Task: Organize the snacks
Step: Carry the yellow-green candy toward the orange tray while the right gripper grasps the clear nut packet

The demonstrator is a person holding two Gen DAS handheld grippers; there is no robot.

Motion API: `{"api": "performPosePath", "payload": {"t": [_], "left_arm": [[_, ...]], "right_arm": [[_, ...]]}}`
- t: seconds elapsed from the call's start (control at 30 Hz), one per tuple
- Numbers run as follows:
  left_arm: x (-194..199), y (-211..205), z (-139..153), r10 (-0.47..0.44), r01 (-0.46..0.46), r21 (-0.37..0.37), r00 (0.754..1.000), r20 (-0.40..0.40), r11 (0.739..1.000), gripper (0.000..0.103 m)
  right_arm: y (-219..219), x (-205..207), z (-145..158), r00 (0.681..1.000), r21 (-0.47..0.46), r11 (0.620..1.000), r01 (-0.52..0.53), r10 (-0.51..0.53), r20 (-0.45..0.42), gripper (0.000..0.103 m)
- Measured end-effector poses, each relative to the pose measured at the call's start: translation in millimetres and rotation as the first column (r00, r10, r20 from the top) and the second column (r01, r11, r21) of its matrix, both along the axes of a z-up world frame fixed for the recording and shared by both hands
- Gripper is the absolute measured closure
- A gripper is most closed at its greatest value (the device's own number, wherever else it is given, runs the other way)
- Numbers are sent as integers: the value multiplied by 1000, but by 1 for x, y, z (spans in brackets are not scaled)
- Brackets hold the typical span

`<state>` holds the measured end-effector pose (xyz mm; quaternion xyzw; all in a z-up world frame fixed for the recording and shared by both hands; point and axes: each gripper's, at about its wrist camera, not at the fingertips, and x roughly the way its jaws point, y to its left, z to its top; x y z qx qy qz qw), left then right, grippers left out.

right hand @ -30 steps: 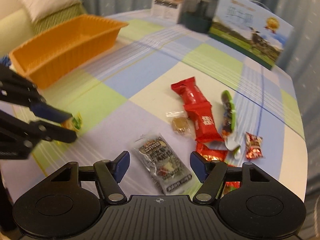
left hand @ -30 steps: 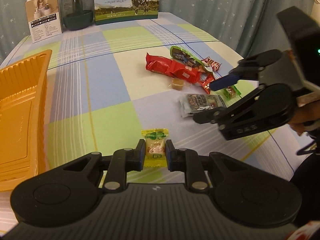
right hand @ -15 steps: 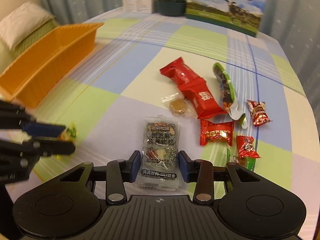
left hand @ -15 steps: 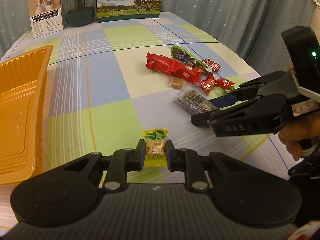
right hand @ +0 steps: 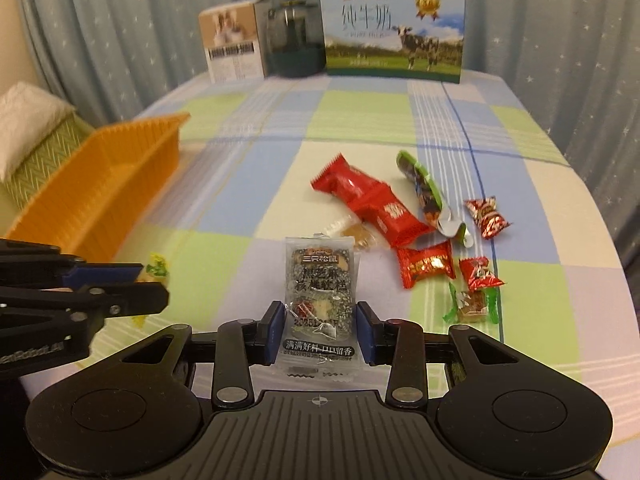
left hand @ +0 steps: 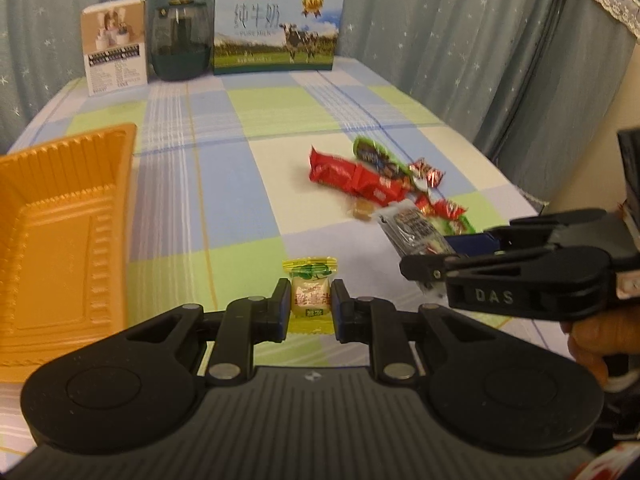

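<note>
Right wrist view: right gripper (right hand: 318, 330), jaws closing, pinched the grey packet (right hand: 320, 292) across its width above the table (right hand: 240, 184); light, crinkly, slippery film. Left gripper (left hand: 308, 308) clamped the yellow candy (left hand: 310, 294) mid-body; small, firm. Tray (left hand: 60, 236) was near.

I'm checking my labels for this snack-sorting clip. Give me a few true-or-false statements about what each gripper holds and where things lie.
1. The left gripper grips a small yellow-wrapped candy. True.
2. The right gripper has a red packet between its fingers. False: a clear packet with dark print.
3. The orange plastic tray holds several snacks. False: none show inside it.
4. Red packets lie on the checked tablecloth. True.
</note>
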<state>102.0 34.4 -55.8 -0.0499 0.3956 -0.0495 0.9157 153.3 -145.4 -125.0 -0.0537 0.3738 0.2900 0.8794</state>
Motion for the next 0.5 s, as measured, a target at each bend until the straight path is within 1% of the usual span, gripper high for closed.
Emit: {"api": "performPosePath", "payload": {"t": [0.13, 0.27, 0.4, 0.5], "left_arm": [[-7, 16, 20, 29, -29, 14, 999, 26, 999, 85], [-16, 41, 41, 75, -77, 35, 996, 52, 996, 85], [-25, 74, 55, 130, -133, 59, 990, 60, 989, 85], [-30, 99, 59, 171, -175, 76, 984, 58, 982, 85]], "right_arm": [[16, -14, 23, 999, 39, 999, -19, 18, 26, 65], [43, -25, 43, 997, 80, 995, -62, 58, 45, 65], [76, -32, 56, 994, 113, 989, -101, 96, 49, 65], [102, -37, 61, 991, 126, 983, -132, 127, 47, 65]]}}
